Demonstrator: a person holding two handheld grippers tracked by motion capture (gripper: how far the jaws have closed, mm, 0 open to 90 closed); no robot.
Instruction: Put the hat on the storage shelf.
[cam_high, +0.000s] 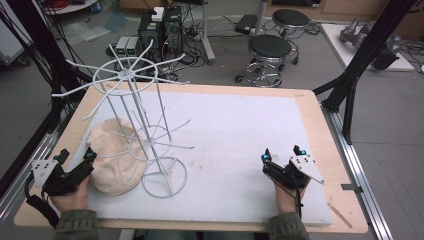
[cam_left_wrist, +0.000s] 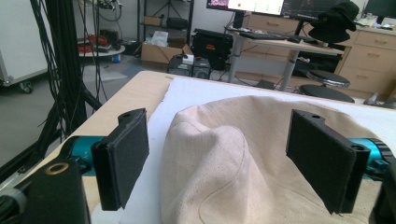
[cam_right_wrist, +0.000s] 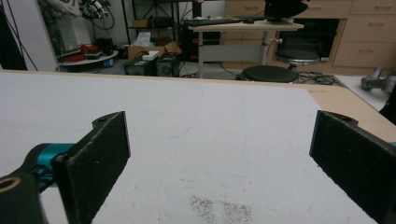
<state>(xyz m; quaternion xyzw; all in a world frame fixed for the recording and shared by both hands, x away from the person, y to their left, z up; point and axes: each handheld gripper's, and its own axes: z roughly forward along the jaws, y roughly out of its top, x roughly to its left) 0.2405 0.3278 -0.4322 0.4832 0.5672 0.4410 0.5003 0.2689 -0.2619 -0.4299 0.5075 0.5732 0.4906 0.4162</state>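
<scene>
The left tongs (cam_left_wrist: 217, 158) are spread wide around the near edge of a cream, rounded cloth hat (cam_high: 116, 155) lying crown-up on the white-padded counter (cam_high: 235, 130). Just beyond stands a white wire rack (cam_high: 150, 125). The right tongs (cam_high: 281, 157) gape, holding nothing.

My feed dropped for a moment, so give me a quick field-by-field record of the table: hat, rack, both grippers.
surface: white mat on a wooden table
hat: cream fabric hat lying on the mat, front left, partly behind the rack's wires
rack: white wire display rack, upright, ring base beside the hat
left gripper: open, jaws either side of the hat's near edge, not closed on it
right gripper: open, over bare mat, holding nothing
</scene>
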